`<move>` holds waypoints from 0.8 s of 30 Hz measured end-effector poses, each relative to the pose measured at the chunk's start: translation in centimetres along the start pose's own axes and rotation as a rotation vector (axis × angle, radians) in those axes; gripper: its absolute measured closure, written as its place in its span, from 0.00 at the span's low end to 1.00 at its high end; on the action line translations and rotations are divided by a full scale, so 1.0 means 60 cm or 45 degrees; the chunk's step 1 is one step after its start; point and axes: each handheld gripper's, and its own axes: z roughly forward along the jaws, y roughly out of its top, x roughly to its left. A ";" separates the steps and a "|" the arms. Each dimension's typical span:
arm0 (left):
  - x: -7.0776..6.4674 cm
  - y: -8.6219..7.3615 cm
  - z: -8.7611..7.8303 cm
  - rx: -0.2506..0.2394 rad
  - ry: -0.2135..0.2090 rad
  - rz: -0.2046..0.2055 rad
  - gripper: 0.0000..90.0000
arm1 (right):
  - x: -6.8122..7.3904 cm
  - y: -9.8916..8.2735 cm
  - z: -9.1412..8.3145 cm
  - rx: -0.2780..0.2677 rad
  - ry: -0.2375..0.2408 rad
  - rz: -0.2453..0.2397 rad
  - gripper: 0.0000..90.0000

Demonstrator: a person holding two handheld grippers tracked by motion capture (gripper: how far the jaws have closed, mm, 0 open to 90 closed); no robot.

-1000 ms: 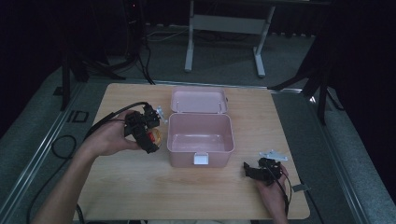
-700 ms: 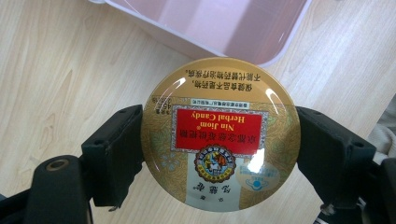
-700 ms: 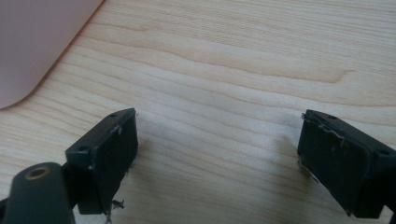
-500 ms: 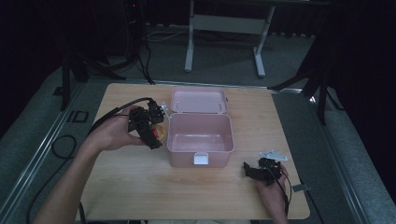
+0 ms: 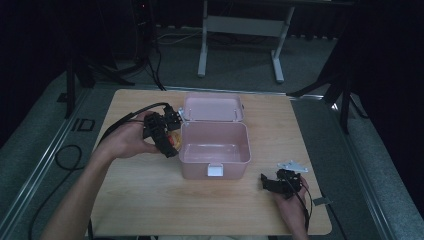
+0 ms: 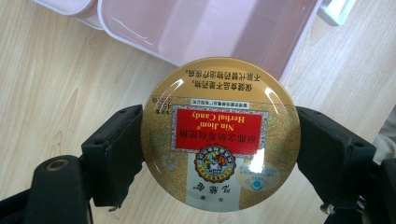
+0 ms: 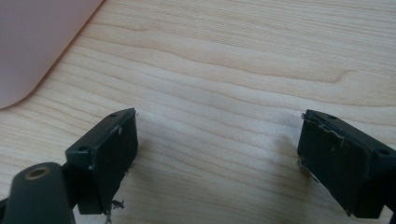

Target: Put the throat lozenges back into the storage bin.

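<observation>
Left gripper (image 6: 219, 154) nearer box (image 5: 215, 145), tin (image 6: 222, 135) half-hidden

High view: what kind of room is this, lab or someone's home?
Most likely a lab or recording studio rather than a home. The wooden table stands alone under light with dark surroundings, cables run across the grey floor, and a metal equipment stand sits behind. The person holds an instrumented claw in each hand.

The high view looked forward and down from above the person's side, taking in the whole wooden table (image 5: 150, 210). The left gripper view looked down along its jaws, close over the table beside the pink box (image 6: 210, 32). The right gripper view sat low and near the wood; all 3 shared that box (image 7: 32, 42).
</observation>
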 end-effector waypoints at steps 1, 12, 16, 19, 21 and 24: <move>0.000 0.001 0.000 -0.004 -0.001 -0.004 0.23 | 0.000 0.000 0.000 0.000 0.000 0.000 0.13; -0.002 0.016 0.005 -0.003 -0.011 0.012 0.23 | 0.000 0.000 0.000 0.000 0.000 0.001 0.13; -0.006 0.022 0.007 -0.002 -0.013 0.023 0.23 | 0.000 0.000 0.000 0.000 0.000 0.001 0.13; -0.008 0.027 0.008 0.000 -0.013 0.032 0.23 | 0.000 0.000 0.000 0.001 0.001 0.003 0.13; -0.009 0.031 0.009 0.000 -0.015 0.036 0.23 | 0.000 0.000 0.000 0.001 0.001 0.003 0.13; -0.010 0.036 0.010 0.000 -0.015 0.045 0.23 | 0.000 0.000 0.000 0.001 0.001 0.003 0.13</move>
